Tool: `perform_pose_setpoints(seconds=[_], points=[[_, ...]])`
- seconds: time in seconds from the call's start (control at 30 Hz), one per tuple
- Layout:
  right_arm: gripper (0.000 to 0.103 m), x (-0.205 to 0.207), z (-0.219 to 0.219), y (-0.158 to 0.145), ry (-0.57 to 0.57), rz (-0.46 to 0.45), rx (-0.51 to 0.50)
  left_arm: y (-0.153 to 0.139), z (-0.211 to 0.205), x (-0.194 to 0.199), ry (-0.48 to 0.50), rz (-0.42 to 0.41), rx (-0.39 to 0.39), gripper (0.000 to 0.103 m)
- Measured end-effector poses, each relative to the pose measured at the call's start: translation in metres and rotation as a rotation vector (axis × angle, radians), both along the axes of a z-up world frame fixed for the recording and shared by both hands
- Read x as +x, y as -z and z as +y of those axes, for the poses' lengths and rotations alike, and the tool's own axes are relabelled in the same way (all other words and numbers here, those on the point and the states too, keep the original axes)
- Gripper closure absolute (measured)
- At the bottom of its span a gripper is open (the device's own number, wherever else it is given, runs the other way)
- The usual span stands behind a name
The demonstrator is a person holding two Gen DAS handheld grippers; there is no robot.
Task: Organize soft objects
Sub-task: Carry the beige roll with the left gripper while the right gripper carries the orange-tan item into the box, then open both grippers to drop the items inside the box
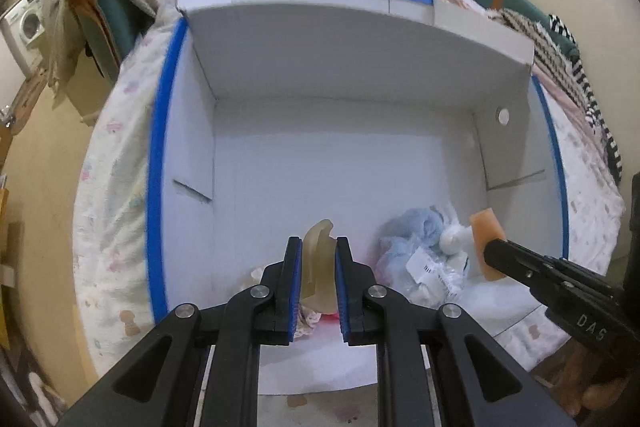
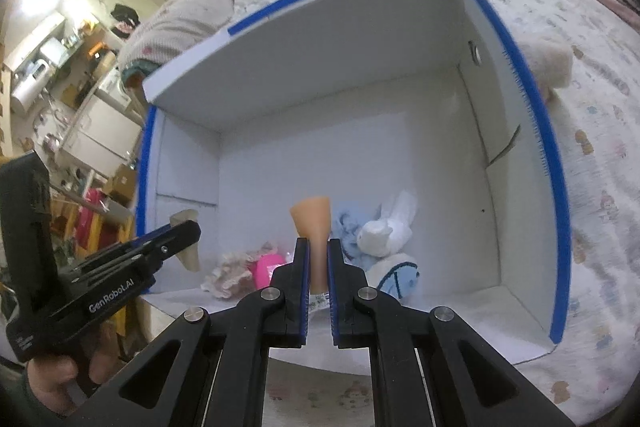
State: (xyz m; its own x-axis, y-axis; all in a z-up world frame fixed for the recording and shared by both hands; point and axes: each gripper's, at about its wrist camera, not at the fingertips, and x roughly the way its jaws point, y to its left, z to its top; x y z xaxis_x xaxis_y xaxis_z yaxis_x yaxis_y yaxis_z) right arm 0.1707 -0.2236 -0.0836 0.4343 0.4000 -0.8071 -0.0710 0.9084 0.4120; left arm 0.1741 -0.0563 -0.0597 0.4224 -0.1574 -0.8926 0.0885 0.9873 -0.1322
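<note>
Over the white box (image 1: 360, 75) on the bed: two soft pieces held upright.
Left gripper (image 1: 318, 267) jaws pinch beige piece (image 1: 318, 259); right gripper (image 2: 318, 267) jaws pinch orange piece (image 2: 314, 223), long axes vertical.

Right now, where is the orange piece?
Orange piece is clamped in the right gripper, over the white box, just left of the blue-white plush.

"DAS" in white on black body of right tongs (image 1: 496, 247), seen from left wrist cam. "GenRobot.AI" in white on side of left tongs (image 2: 188, 227), right wrist cam; smaller print below it too tiny to read. Barcode tag (image 1: 426, 263) on blue plush: illegible.
</note>
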Motion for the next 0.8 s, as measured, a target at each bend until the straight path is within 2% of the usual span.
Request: perform_pose_setpoints(seconds=[0.1,0.2,0.33,0.6,0.67,0.73,0.8], points=[[0.093,0.002,0.01,0.008,-0.015,0.023,-0.068,0.01,-0.002,0.0,0.0,0.024,0.015,0.089],[0.093,0.003,0.015,0.017,-0.028,0.05,-0.078,0.021,-0.005,0.002,0.005,0.03,0.076,0.088],[0.093,0.004,0.014,0.025,-0.022,0.076,-0.082,0.026,-0.001,0.004,-0.011,0.055,0.061,0.088],[0.093,0.004,0.007,0.025,0.007,0.082,-0.072,0.028,-0.004,0.0,-0.011,0.039,0.085,0.082],[0.092,0.004,0.005,0.023,0.016,0.08,-0.057,0.026,-0.004,-0.002,-0.015,0.032,0.087,0.075],[0.091,0.003,0.003,0.022,0.018,0.079,-0.048,0.023,-0.006,-0.003,-0.004,0.014,0.089,0.073],[0.083,0.002,0.001,0.022,0.019,0.079,-0.04,0.02,-0.007,-0.005,0.005,0.004,0.092,0.066]])
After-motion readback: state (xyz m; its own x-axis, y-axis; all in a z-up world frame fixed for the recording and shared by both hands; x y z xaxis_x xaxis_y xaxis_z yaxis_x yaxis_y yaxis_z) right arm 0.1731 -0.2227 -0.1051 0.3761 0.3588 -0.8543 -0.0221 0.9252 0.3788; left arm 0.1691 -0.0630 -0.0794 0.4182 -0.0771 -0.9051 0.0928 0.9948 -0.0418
